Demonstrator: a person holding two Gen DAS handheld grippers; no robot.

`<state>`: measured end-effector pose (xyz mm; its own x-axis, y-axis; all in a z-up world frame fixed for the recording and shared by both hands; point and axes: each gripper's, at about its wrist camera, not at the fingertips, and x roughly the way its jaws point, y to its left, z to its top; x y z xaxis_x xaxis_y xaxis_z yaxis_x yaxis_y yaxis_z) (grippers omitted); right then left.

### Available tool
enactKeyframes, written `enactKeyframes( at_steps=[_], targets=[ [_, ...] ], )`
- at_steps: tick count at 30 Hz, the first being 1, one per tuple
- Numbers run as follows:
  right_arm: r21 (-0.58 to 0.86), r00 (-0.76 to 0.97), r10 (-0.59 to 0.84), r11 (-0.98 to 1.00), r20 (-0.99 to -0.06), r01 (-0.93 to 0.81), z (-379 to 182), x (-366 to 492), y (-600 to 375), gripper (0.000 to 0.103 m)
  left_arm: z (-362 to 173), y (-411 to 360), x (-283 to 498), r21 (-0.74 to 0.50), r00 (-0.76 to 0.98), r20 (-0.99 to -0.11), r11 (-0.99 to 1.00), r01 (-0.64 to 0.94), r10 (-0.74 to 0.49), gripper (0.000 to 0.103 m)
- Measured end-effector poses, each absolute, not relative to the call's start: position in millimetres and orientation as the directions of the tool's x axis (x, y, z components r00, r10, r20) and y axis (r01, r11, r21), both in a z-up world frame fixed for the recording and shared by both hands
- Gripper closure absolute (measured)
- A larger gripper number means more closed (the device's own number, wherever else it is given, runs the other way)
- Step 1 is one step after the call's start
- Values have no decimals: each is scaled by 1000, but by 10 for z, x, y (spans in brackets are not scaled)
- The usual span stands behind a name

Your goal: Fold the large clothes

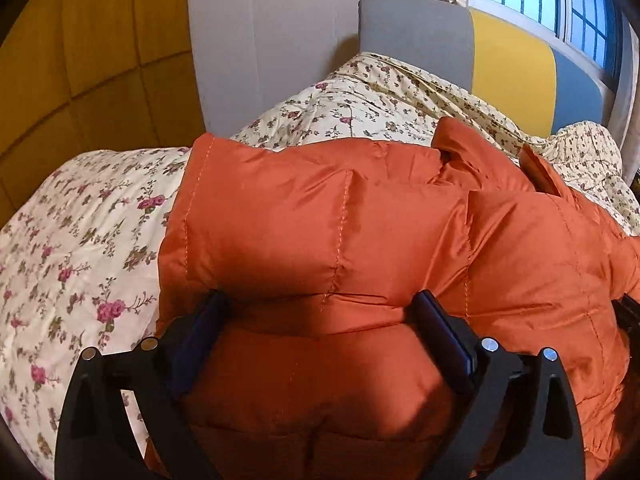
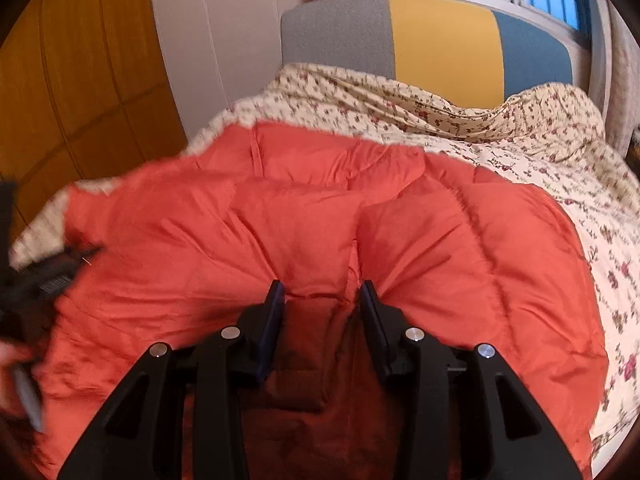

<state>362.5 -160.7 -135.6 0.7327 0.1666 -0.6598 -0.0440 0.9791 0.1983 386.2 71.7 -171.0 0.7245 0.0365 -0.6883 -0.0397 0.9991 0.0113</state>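
An orange quilted puffer jacket (image 1: 340, 232) lies on a bed with a floral cover (image 1: 80, 248). My left gripper (image 1: 320, 304) is wide open, its fingers pressed down on the jacket's near edge with a bulge of fabric between them. In the right wrist view the same jacket (image 2: 280, 224) fills the middle. My right gripper (image 2: 322, 294) is partly closed, with a narrow fold of jacket fabric between its fingers; the pads do not visibly pinch it. The left gripper (image 2: 44, 276) shows blurred at the left edge there.
A headboard with grey, yellow and blue panels (image 1: 512, 72) stands at the far end of the bed. A wooden wardrobe (image 1: 88, 48) is on the left, a barred window (image 1: 560, 4) and curtain at the upper right. The bed cover (image 2: 560, 168) is bunched near the headboard.
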Motion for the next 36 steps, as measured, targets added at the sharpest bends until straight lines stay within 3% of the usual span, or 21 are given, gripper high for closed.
enactKeyframes(
  at_steps=[5, 12, 21, 24, 26, 36],
  targets=[
    [219, 776, 233, 968, -586, -125, -1006, 3652, -1526, 63, -1720, 683, 3872, 29, 719, -692, 998, -47, 54, 5],
    [173, 692, 206, 978, -692, -118, -1323, 4192, -1315, 66, -1727, 704, 3881, 20, 717, -695, 999, -49, 49, 3],
    [164, 677, 185, 982, -712, -97, -1535, 4246, -1287, 65, -1776, 706, 3919, 19, 704, -709, 999, -51, 50, 3],
    [166, 690, 183, 982, -701, -92, -1462, 4137, -1303, 58, -1757, 703, 3887, 25, 711, -701, 998, -56, 57, 3],
    [187, 703, 184, 980, -687, -74, -1368, 3977, -1348, 43, -1720, 725, 3787, 20, 723, -688, 998, -66, 62, 3],
    [155, 675, 136, 987, -725, -32, -1096, 3239, -1496, 43, -1435, 846, 3054, -41, 744, -668, 999, -5, -24, 3]
  ],
)
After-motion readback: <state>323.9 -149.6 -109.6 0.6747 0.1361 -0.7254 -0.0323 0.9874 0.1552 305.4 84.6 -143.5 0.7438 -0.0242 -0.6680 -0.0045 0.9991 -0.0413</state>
